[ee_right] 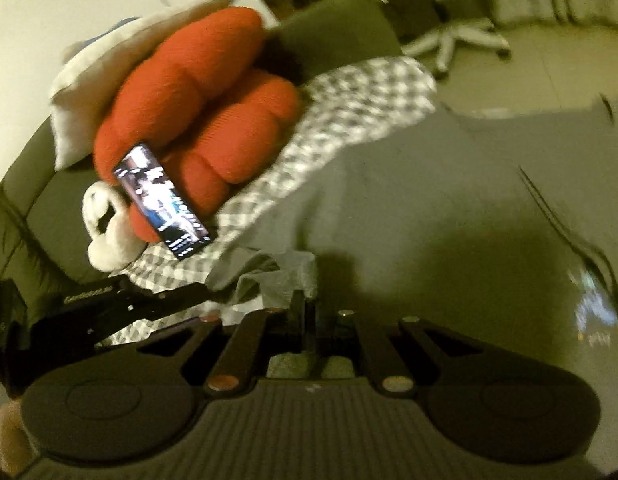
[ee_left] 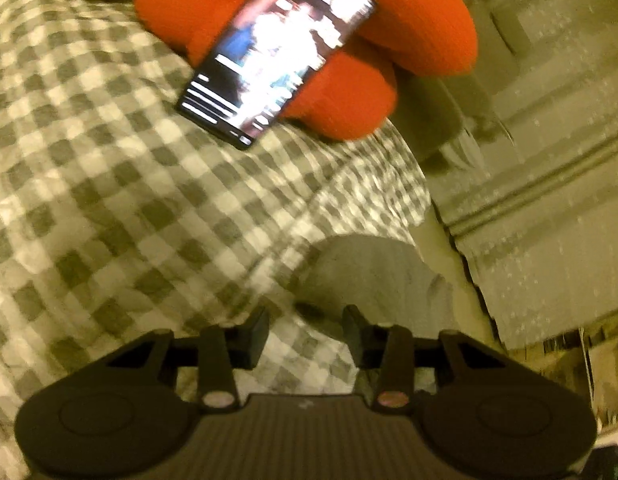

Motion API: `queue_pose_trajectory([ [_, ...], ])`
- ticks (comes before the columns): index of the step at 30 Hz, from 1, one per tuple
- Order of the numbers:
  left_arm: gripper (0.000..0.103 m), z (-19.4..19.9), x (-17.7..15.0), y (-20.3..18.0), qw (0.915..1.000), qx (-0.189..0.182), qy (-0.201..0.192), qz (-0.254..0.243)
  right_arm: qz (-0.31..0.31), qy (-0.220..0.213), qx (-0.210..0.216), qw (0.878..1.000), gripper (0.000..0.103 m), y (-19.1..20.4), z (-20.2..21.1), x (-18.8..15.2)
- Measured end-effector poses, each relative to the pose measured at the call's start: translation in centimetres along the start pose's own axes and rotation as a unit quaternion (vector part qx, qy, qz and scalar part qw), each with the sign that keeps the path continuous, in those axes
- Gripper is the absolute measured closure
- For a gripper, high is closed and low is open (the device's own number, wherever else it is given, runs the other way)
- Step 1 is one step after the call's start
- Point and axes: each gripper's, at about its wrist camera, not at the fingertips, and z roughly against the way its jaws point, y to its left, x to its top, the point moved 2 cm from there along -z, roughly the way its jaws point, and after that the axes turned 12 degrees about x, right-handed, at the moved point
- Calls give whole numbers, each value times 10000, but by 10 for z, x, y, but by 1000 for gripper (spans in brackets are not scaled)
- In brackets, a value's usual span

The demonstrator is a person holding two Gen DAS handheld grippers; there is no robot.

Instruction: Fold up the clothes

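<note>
The left tool (ee_left: 305, 330) hangs with its fingers parted and nothing between them, just above the checkered bedcover (ee_left: 109, 184); a grey garment (ee_left: 373, 272) lies right ahead of its tips. The right tool (ee_right: 305, 312) is pinched closed on an edge of that grey garment (ee_right: 409, 200), which spreads ahead and to its right. Further ahead of both, an orange plush shape (ee_right: 197, 108) carries a lit phone (ee_right: 161, 200) (screen blurred).
</note>
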Motion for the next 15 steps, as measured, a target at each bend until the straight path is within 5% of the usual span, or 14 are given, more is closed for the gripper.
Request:
queue_pose_trajectory([
  [7, 63, -8, -8, -7, 9998, -78, 146, -148, 304, 216, -312, 9988, 97, -5, 2, -1],
  [9, 63, -9, -7, -5, 9997, -169, 178, -26, 445, 280, -418, 9977, 86, -5, 2, -1],
  [12, 63, -11, -6, -3, 9989, -391, 238, 134, 1211, 407, -703, 9893, 84, 8, -2, -4],
  [15, 71, -16, -8, -5, 9969, -672, 299, 276, 1836, 373, -917, 9780, 55, 21, -2, -6],
])
